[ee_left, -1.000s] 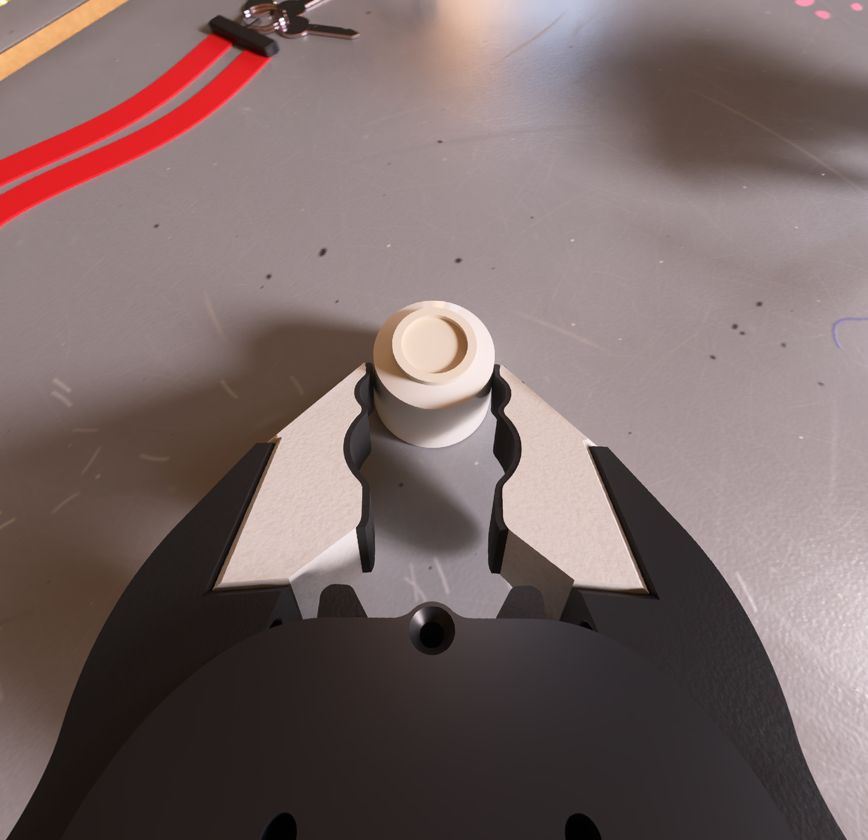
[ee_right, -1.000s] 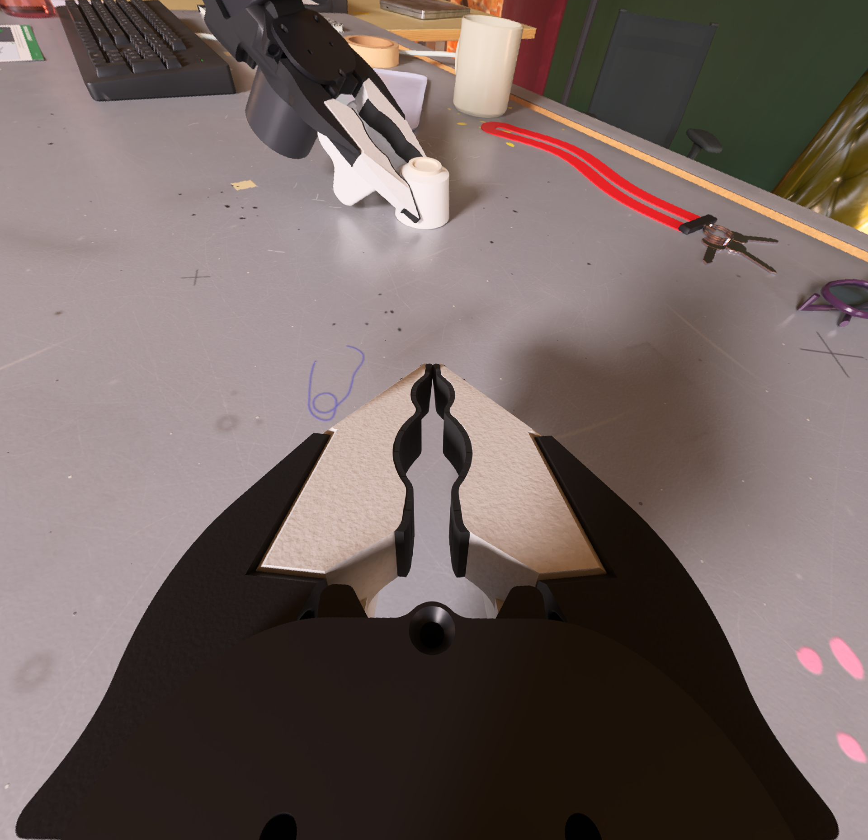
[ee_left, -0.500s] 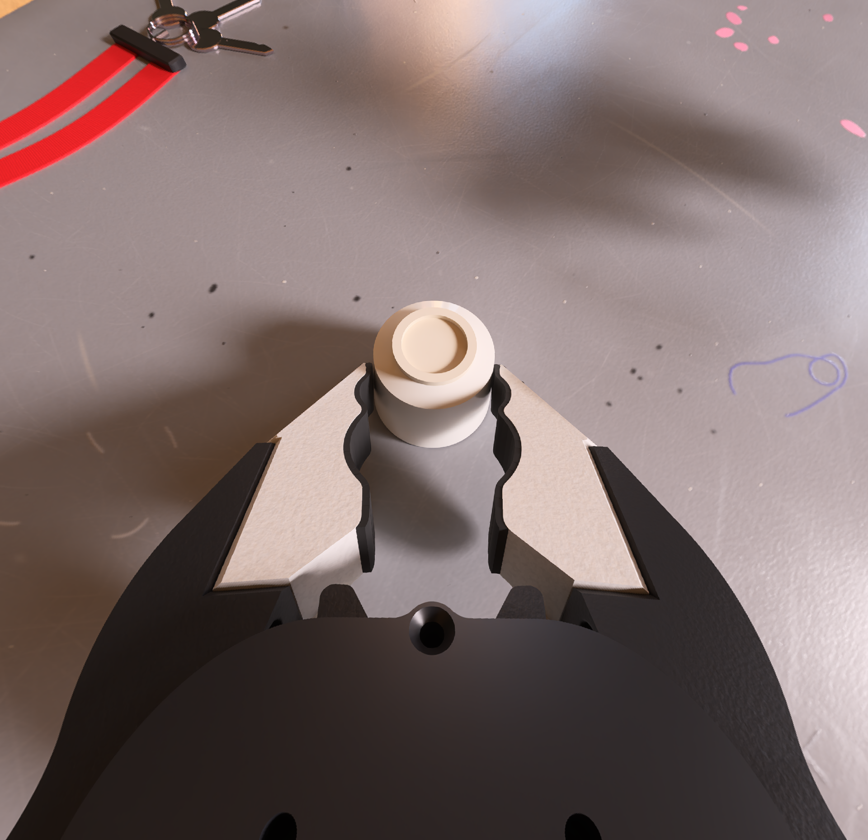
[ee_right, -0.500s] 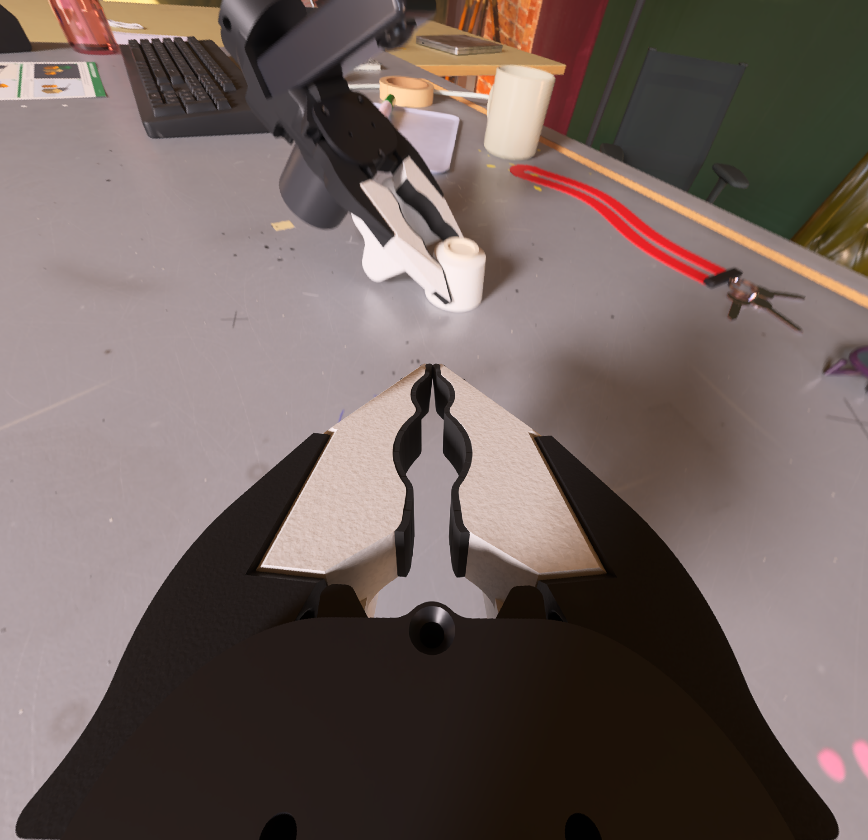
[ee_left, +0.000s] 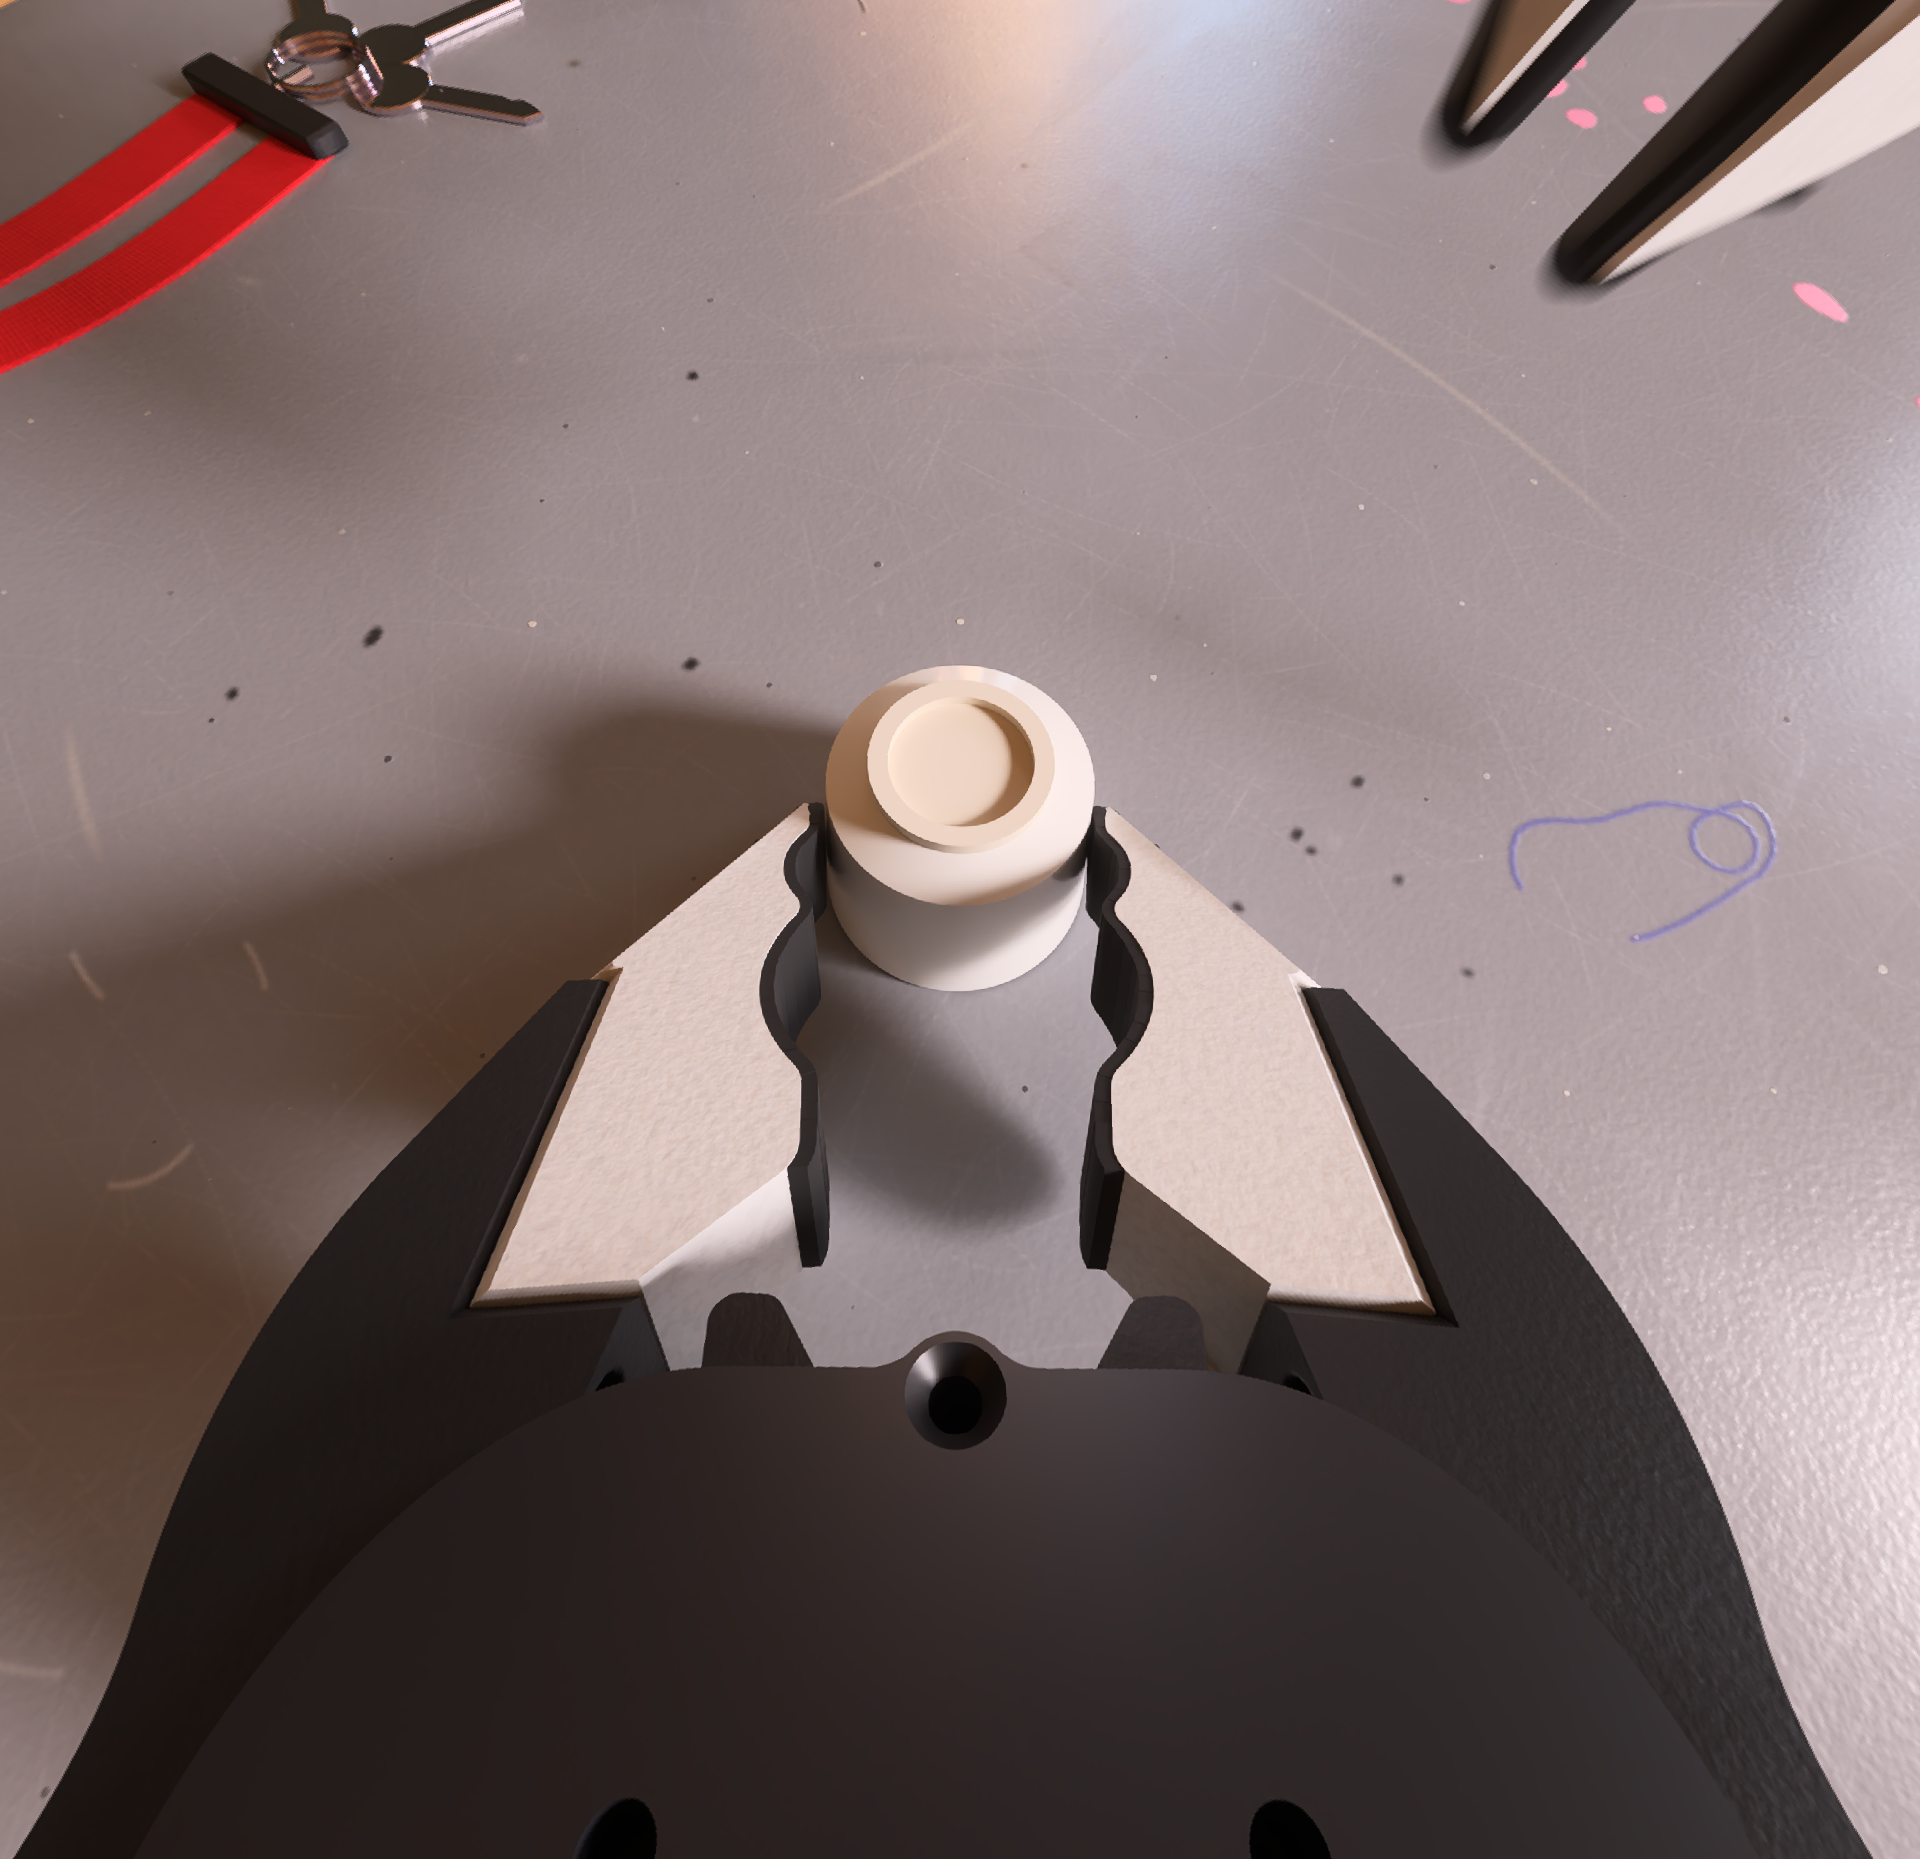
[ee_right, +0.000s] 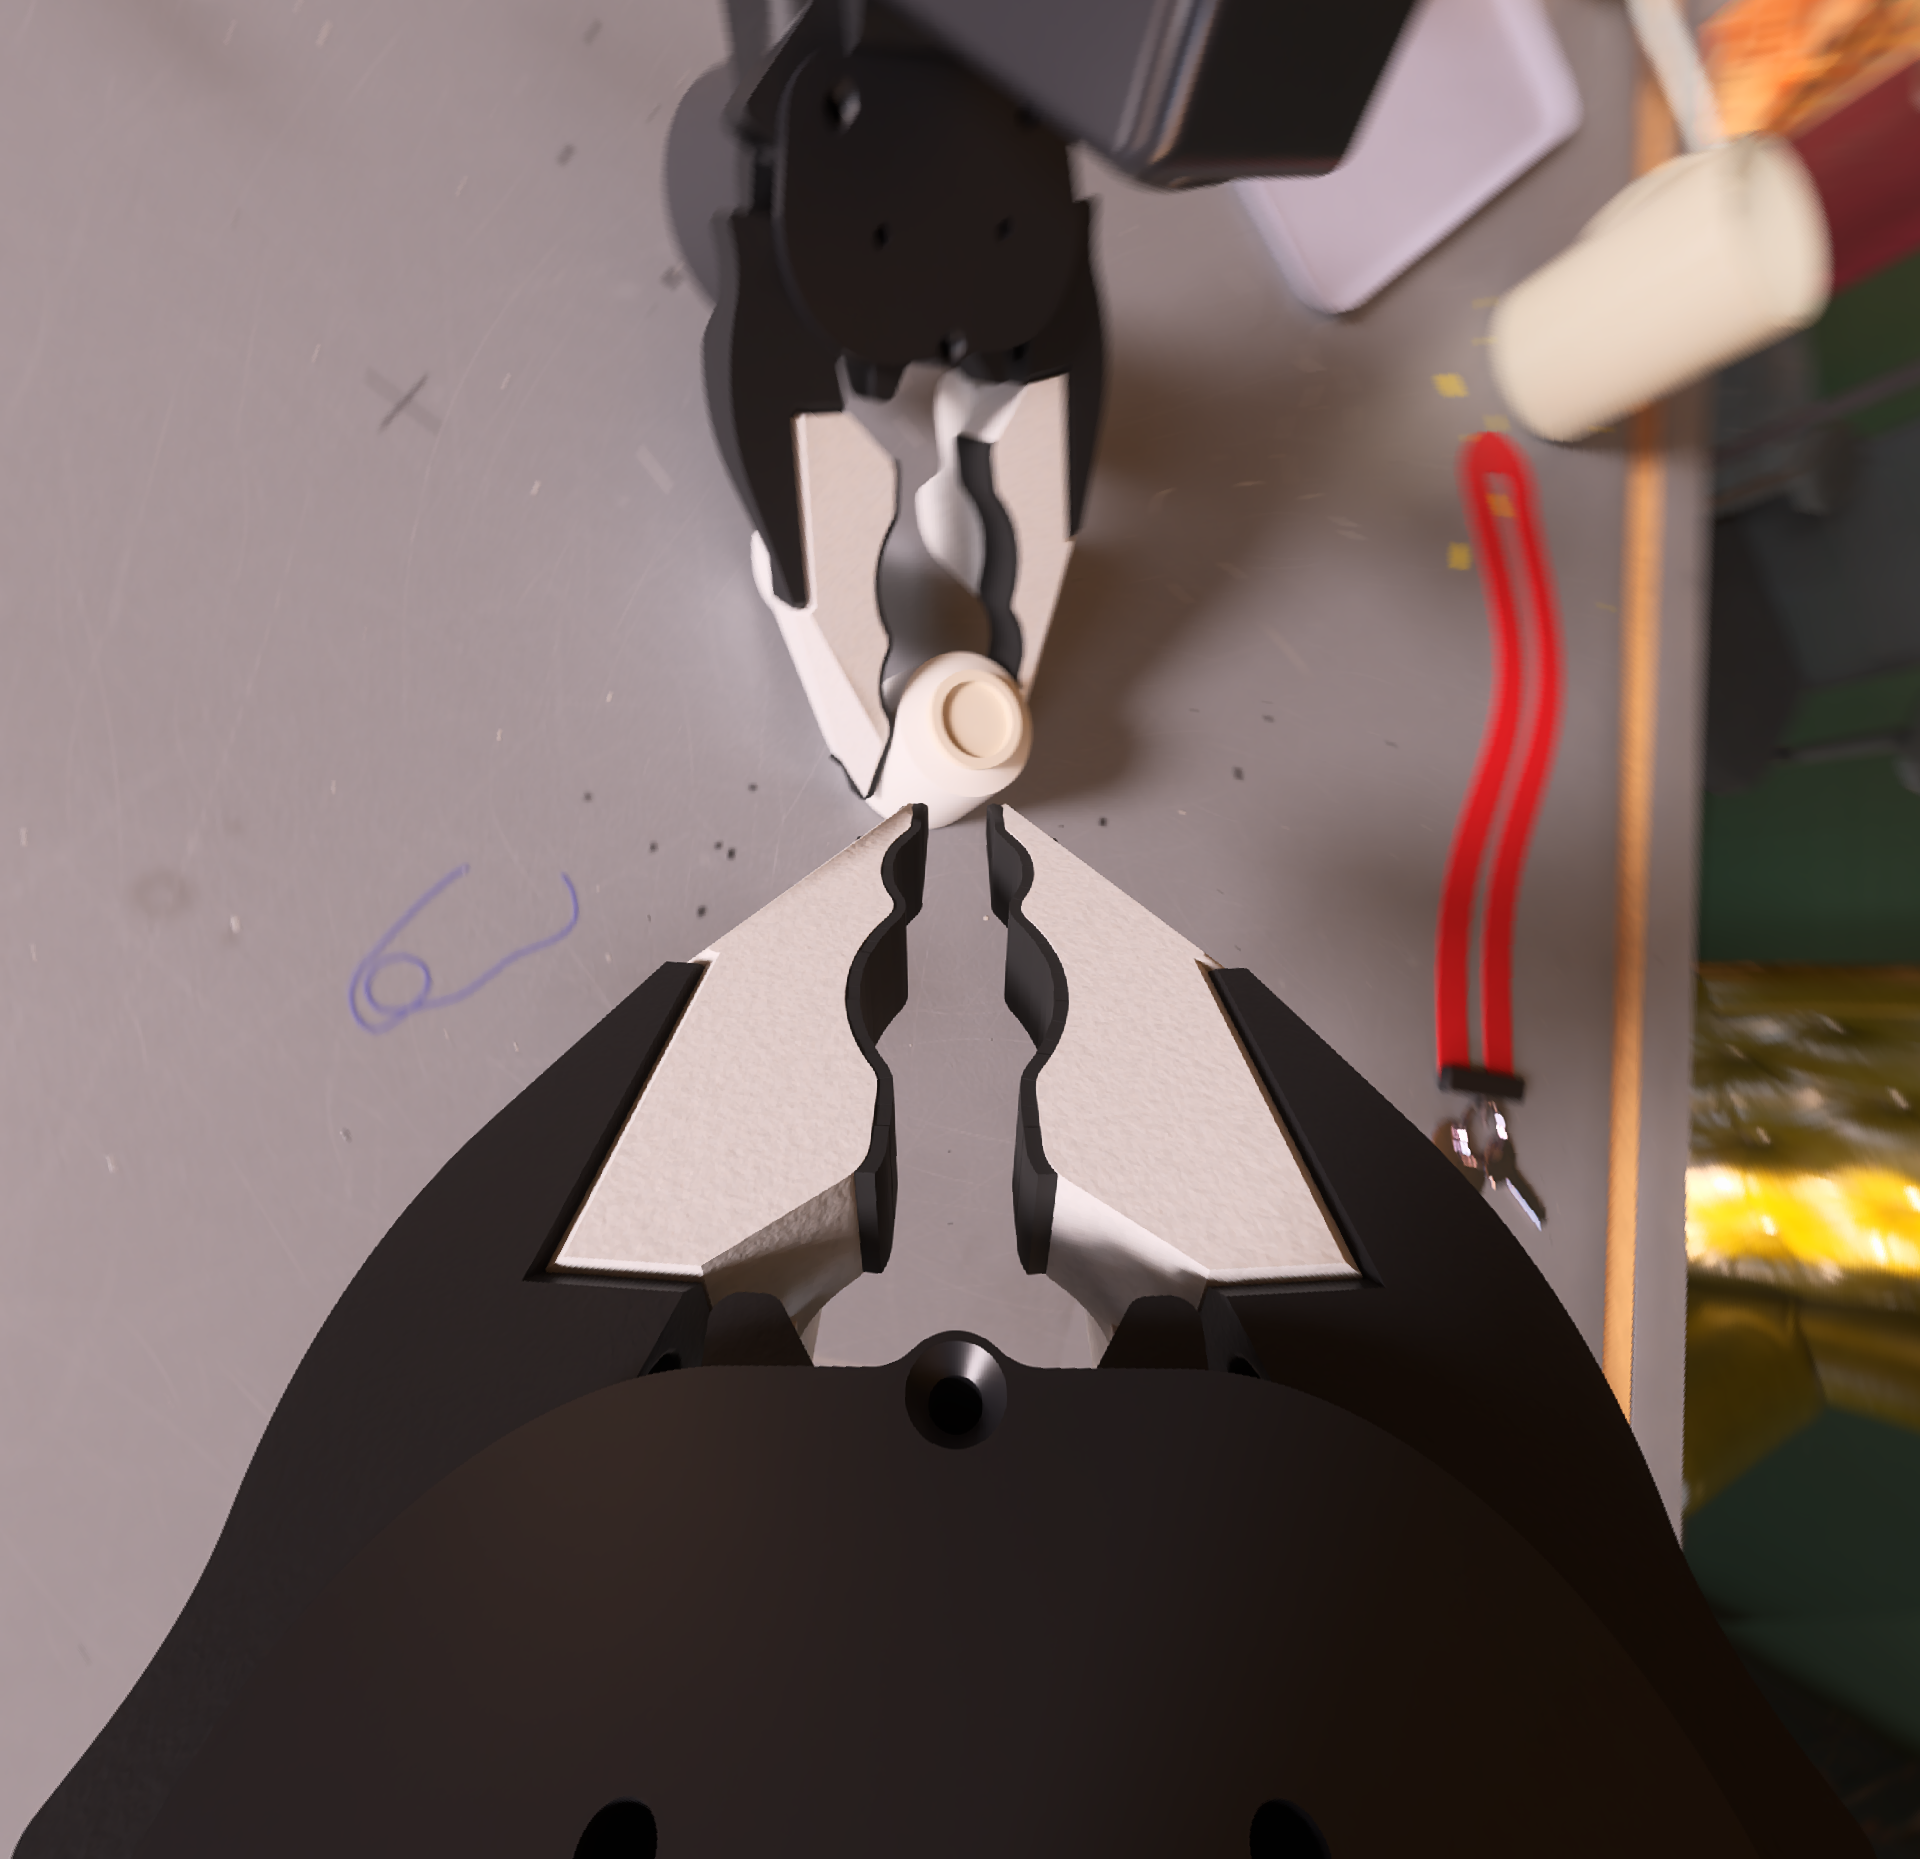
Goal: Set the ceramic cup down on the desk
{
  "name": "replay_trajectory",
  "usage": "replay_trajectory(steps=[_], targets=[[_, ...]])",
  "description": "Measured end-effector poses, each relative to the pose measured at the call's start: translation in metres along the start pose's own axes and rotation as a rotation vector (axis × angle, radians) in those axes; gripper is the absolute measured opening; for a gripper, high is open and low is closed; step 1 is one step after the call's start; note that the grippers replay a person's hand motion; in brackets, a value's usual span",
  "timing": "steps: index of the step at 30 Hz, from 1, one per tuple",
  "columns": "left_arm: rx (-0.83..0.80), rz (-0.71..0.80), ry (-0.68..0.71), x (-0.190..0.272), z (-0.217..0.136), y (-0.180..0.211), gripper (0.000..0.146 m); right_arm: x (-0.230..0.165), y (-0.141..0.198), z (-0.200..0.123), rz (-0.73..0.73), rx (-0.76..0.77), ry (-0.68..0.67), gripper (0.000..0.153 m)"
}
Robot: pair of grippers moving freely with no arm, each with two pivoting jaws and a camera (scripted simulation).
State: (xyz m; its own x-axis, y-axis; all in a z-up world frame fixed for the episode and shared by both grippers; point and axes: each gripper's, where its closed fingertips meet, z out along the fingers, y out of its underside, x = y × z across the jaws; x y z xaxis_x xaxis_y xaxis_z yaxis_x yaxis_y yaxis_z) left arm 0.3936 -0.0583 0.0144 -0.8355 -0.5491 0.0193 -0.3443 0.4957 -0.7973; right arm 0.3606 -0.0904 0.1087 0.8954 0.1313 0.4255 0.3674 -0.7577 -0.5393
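Observation:
A small cream ceramic cup (ee_left: 956, 770) sits upside down, its base ring up, between my left gripper's (ee_left: 956, 822) fingertips, which are shut on its sides. It is low over the grey desk (ee_left: 1039, 407); I cannot tell if it touches. In the right wrist view the cup (ee_right: 977, 718) and the left gripper (ee_right: 951, 739) lie straight ahead. My right gripper (ee_right: 954, 817) looks down from above, jaws slightly parted and empty, tips just short of the cup. Its fingers (ee_left: 1766, 162) show at the left wrist view's top right.
A red lanyard (ee_left: 135, 220) with keys (ee_left: 395, 64) lies to the far left; it also shows in the right wrist view (ee_right: 1496, 770). A tall cream cup (ee_right: 1662, 282) and a pale pad (ee_right: 1434, 147) stand near the desk's wooden edge (ee_right: 1636, 874). A blue scribble (ee_left: 1652, 853) marks the desk.
My right gripper rose, tilted to look down, moved close to the cup, and its jaws parted slightly. My left gripper carried the cup across the desk toward the scribble, grip unchanged.

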Motion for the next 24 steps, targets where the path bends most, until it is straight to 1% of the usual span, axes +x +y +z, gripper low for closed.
replay_trajectory(steps=[1,3,6,9,14,20,24], targets=[[0.000,-0.002,0.002,0.000,0.000,0.000,0.050,0.000,0.003,0.008,-0.040,-0.031,-0.068,0.012],[0.001,-0.003,0.003,0.000,0.000,0.000,0.050,0.003,0.009,0.022,-0.091,-0.093,-0.159,0.015],[0.002,0.000,0.000,0.000,0.000,0.000,0.050,0.010,0.018,0.036,-0.137,-0.160,-0.239,0.016],[0.003,0.000,0.000,0.000,0.000,0.000,0.050,0.009,0.025,0.043,-0.161,-0.206,-0.309,0.015],[0.003,-0.002,0.004,0.000,0.000,0.000,0.050,0.009,0.031,0.052,-0.186,-0.250,-0.332,0.013],[0.004,-0.005,0.007,0.000,0.000,0.000,0.050,0.012,0.034,0.057,-0.249,-0.326,-0.337,0.013],[0.004,-0.004,0.006,0.000,0.000,0.000,0.050,0.012,0.035,0.058,-0.276,-0.356,-0.369,0.013]])
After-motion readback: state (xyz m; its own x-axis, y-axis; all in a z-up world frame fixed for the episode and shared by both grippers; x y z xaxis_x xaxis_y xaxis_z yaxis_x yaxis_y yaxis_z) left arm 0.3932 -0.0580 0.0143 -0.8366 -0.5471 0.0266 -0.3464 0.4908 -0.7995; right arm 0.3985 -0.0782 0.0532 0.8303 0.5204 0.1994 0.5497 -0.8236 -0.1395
